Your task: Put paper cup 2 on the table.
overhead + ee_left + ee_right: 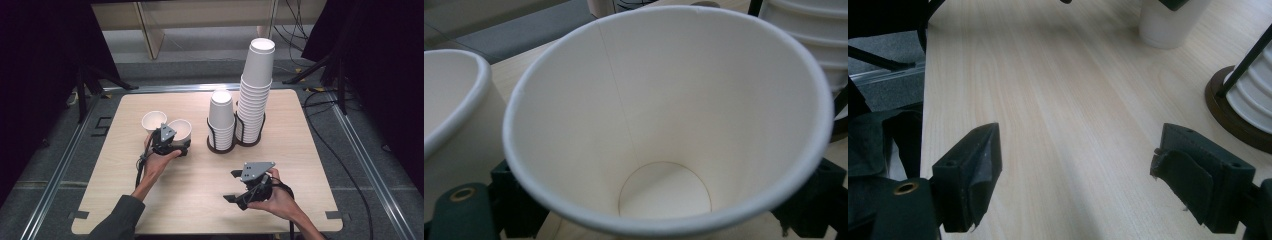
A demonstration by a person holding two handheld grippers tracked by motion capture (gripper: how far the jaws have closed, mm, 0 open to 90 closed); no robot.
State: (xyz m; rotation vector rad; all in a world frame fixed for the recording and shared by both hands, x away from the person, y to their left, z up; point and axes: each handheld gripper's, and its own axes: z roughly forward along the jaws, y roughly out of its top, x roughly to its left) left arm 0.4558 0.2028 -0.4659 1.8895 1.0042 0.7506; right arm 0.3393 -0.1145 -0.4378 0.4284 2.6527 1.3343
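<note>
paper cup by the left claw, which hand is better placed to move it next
Left. Its claw already has the paper cup between its jaws, apparently gripped. The right claw sits open over bare table, well away from it.

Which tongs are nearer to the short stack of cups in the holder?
The left tongs, closed on a cup, are just left of the short stack. The right tongs wait open farther away, below it.
</note>
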